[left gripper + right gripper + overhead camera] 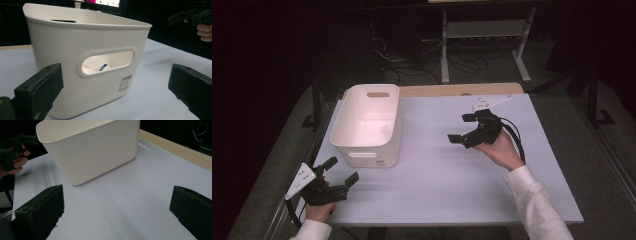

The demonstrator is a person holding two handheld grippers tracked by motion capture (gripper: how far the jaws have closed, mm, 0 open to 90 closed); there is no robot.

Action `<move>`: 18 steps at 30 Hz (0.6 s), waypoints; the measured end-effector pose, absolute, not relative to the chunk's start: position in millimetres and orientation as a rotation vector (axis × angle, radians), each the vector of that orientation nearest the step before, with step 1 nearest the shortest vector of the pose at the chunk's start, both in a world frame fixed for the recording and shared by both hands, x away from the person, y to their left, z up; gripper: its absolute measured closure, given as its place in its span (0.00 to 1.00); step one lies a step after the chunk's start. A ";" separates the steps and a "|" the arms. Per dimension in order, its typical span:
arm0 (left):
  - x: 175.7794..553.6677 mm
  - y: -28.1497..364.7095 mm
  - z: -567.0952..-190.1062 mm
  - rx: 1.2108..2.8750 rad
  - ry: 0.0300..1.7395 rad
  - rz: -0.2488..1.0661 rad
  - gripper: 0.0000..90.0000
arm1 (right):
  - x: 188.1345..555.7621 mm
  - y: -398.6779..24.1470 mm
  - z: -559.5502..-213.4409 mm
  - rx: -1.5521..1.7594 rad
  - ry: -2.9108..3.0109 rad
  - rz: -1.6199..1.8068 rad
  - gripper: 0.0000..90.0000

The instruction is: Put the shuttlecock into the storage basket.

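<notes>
Standing on the pale table, toward its left and far side, is a white plastic bin with a cut-out handle slot in each short wall. In the high view the bin's open top faces upward and its near short wall carries a small label. The left gripper is held by the person's left hand at the table's near left corner, just in front of the bin and apart from it; its jaws stand wide apart with nothing between them. In the left gripper view the two black jaws frame the bin's near wall, and through the handle slot a small white object with a blue band is visible inside the bin; what it is cannot be told. A barcode label sits below and to the right of the slot.

The right gripper is held by the right hand over the middle right of the table, well apart from the bin, pointing toward it. Its jaws are likewise spread and empty. In the right gripper view they frame bare table, with the bin's long side wall beyond.
</notes>
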State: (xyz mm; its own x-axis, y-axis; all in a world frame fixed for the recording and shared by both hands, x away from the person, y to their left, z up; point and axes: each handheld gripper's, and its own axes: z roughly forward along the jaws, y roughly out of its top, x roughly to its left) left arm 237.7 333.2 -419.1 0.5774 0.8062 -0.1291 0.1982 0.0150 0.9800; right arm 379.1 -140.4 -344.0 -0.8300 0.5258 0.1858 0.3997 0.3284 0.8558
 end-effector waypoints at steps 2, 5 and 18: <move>237.7 333.4 -419.1 1.517 0.886 0.590 0.00 | 378.3 -143.5 -344.3 0.864 2.445 1.538 0.00; 237.7 333.4 -419.1 1.518 0.887 0.590 0.00 | 376.7 -147.1 -345.7 0.874 2.440 1.537 0.00; 236.4 334.4 -418.0 1.518 0.886 0.595 0.00 | 368.2 -153.5 -358.4 0.901 2.454 1.512 0.00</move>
State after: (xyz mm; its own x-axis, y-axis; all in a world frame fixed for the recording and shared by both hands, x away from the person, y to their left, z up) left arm 236.4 334.4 -418.0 0.5763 0.8080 -0.1222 0.1925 0.0111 0.9812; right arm 368.2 -153.5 -358.4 -0.8153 0.5438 0.1988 0.4222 0.3236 0.8468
